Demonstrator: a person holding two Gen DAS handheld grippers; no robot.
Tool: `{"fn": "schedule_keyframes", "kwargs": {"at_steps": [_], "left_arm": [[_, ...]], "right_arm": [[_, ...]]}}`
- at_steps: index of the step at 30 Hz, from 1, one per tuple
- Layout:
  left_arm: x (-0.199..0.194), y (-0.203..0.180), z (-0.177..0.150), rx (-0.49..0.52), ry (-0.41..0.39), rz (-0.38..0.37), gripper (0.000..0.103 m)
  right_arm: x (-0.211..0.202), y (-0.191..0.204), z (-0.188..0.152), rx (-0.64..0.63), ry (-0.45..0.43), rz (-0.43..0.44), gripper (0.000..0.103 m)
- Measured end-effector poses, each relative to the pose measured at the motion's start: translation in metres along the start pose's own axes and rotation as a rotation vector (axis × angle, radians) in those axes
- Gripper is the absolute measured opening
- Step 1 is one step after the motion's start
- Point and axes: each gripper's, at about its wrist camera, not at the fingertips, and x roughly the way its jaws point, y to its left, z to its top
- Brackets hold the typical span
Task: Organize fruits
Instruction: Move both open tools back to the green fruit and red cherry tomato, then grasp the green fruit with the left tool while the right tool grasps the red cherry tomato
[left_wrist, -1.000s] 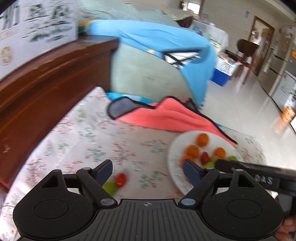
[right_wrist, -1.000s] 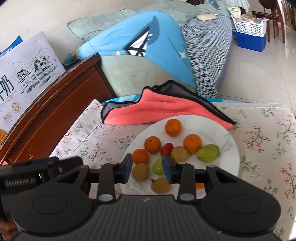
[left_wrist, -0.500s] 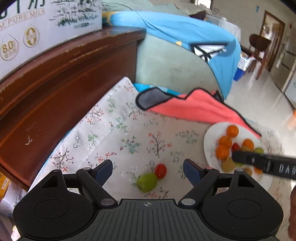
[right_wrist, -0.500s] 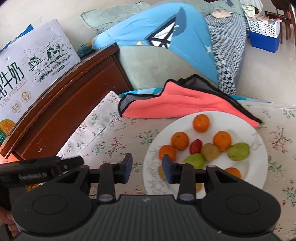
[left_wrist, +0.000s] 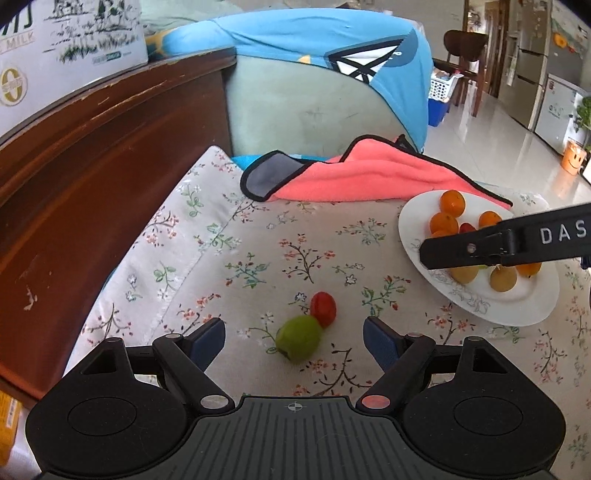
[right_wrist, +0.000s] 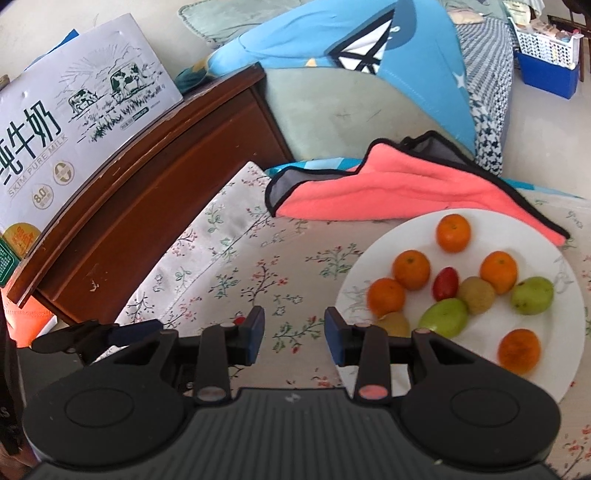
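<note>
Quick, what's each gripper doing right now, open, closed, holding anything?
Left gripper: open, jaws closing slightly, the green fruit and red fruit lie between them, untouched.
Right gripper: open, narrow gap, holding nothing.

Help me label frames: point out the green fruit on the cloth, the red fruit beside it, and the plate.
green fruit (left_wrist: 298, 341), left wrist view, its middle
red fruit (left_wrist: 323, 308), left wrist view, its middle
plate (right_wrist: 554, 376), right wrist view, bare rim

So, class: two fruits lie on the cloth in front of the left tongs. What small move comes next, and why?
Probably lower the left tongs, whose jaws are closing, around the green fruit: it lies off the plate, touching the red fruit.
</note>
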Motion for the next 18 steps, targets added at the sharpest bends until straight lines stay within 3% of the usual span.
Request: {"fn": "schedule_keyframes", "kwargs": {"at_steps": [3,11,18], "left_arm": [[0.003,-0.002,-0.002,0.024,-0.017,-0.011,0.081],[0.015,0.001,-0.007,0.04,-0.014,-0.049,0.063],[0.024,0.005,-0.01,0.036,0.006,-0.085,0.036]], "right_arm": [[0.005,0.003,0.0,0.005,0.011,0.018,0.037],[0.017,0.006,-0.001,0.01,0.034,0.034,0.037],[0.029,0.005,-0.001,0.04,0.046,0.054,0.037]]}}
